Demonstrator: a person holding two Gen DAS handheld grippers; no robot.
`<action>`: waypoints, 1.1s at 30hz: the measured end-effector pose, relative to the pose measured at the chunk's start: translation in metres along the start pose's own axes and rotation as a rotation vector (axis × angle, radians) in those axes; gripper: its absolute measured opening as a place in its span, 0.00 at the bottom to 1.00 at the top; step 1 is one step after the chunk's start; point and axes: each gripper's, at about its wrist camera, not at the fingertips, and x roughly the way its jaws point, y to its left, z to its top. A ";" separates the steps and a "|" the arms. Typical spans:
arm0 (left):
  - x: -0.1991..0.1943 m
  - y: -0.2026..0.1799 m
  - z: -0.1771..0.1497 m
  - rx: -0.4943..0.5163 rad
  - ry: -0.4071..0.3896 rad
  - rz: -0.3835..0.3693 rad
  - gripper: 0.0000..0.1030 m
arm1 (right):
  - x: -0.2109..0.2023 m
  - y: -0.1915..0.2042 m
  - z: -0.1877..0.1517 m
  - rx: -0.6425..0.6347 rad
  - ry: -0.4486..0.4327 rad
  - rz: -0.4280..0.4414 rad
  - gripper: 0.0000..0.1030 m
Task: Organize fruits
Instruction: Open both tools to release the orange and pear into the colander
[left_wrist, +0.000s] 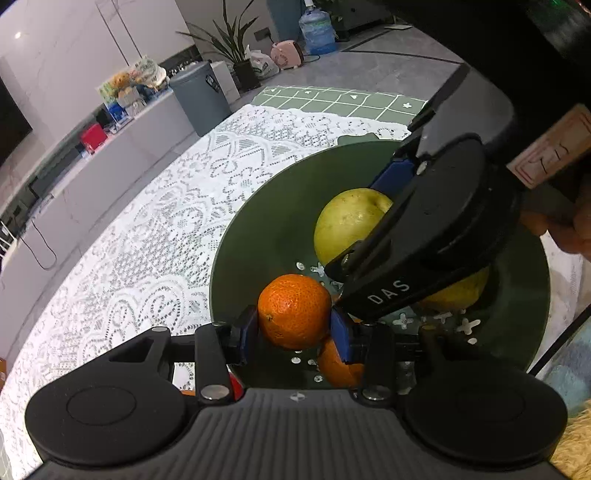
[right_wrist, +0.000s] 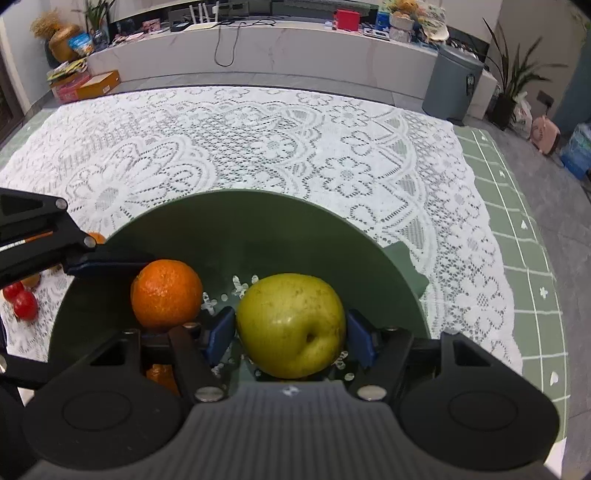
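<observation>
Soft indoor light is falling evenly from above, giving only weak shadows inside the green bowl (right_wrist: 258, 221). The fisheye lens is bending the desk (right_wrist: 258, 129) edges strongly. The background is looking slightly blurred, and dark corners are framing both views.

A white lace tablecloth (right_wrist: 258, 140) covers the table, with a green checked cloth (right_wrist: 517, 236) showing under its edge. Beyond it runs a long white counter (right_wrist: 258, 40) cluttered with boxes and packets. A grey bin (right_wrist: 452, 85) stands on the grey tiled floor (left_wrist: 388, 48), beside a potted plant (right_wrist: 511, 85). A blue water jug (left_wrist: 317, 31) sits near a small pink heater (left_wrist: 286, 54).
</observation>
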 end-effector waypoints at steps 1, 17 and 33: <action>0.000 -0.001 0.000 0.004 -0.003 0.006 0.47 | 0.000 0.001 0.000 -0.003 0.000 -0.002 0.61; -0.005 -0.016 0.004 0.043 -0.011 0.075 0.66 | -0.009 0.000 0.001 0.013 0.013 -0.028 0.70; -0.072 -0.016 0.003 -0.026 -0.163 0.090 0.70 | -0.072 -0.016 -0.017 0.204 -0.178 -0.098 0.78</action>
